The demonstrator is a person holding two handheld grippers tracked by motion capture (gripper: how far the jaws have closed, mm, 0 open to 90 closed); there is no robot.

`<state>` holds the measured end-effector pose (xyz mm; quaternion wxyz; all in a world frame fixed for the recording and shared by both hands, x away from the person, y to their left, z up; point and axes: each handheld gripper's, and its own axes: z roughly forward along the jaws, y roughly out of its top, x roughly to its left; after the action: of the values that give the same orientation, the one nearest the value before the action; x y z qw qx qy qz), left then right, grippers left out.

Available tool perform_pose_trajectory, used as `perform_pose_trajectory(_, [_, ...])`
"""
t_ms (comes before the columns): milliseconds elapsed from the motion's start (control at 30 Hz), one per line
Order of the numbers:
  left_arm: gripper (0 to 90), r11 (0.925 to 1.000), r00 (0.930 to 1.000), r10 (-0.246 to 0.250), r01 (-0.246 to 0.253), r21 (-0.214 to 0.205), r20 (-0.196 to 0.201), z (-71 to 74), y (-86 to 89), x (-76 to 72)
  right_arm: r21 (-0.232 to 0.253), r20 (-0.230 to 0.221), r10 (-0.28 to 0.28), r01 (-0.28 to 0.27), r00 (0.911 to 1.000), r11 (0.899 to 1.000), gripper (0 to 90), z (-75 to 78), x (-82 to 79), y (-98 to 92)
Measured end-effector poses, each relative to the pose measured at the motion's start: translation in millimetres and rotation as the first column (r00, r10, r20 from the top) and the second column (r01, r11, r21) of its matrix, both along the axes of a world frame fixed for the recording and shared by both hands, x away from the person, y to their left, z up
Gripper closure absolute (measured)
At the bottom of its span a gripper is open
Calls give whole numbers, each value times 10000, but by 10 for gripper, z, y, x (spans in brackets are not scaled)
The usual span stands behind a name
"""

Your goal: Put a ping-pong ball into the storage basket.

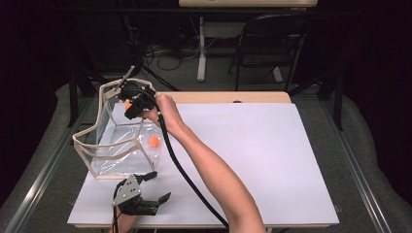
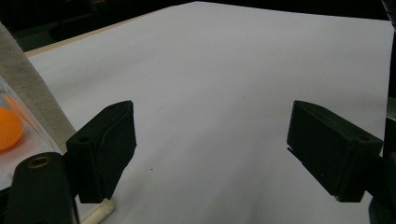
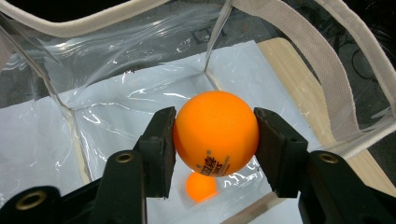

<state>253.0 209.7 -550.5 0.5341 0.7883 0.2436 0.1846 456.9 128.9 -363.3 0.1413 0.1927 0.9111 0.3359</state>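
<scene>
Over white table [image 1: 252, 160], right tongs [image 3: 215, 140] pinch orange ball [image 3: 215, 133] above clear bag [image 3: 116, 79]; left tongs [image 2: 210, 149] spread.

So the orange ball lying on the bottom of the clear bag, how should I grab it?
Come straight down through the bag's open top, since its clear walls block the sides. Close the jaws across the middle of the loose ball, its widest part, as the right hand-held gripper holds the other ball.
</scene>
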Motion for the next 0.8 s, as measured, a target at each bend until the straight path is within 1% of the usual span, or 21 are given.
perform_pose_trajectory(167, [157, 10000, 10000, -71, 71, 5, -3, 1, -1, 0, -73, -61, 29, -29, 10000, 10000, 507, -21, 9, 11])
perform_pose_trajectory(267, [157, 10000, 10000, 0, 0, -3, 2, 0, 2, 0, -130, -44, 60, -60, 10000, 9999, 506, -31, 10, 22])
perform_pose_trajectory(300, [157, 10000, 10000, -65, 65, -49, -13, -2, 3, 4, -174, -89, 62, -63, 9999, 9998, 506, -36, 13, 26])
perform_pose_trajectory(467, [157, 10000, 10000, -11, 11, -4, -2, 0, 1, -1, -310, -109, 47, -50, 9999, 9995, 506, -52, 17, 39])
perform_pose_trajectory(633, [157, 10000, 10000, -73, 73, -29, 4, 1, 6, 3, -308, -206, 59, -66, 9998, 9995, 504, -65, 18, 47])
perform_pose_trajectory(800, [157, 10000, 10000, -13, 13, 0, -2, 1, 2, -1, -359, -240, 54, -62, 9997, 9993, 504, -77, 26, 49])
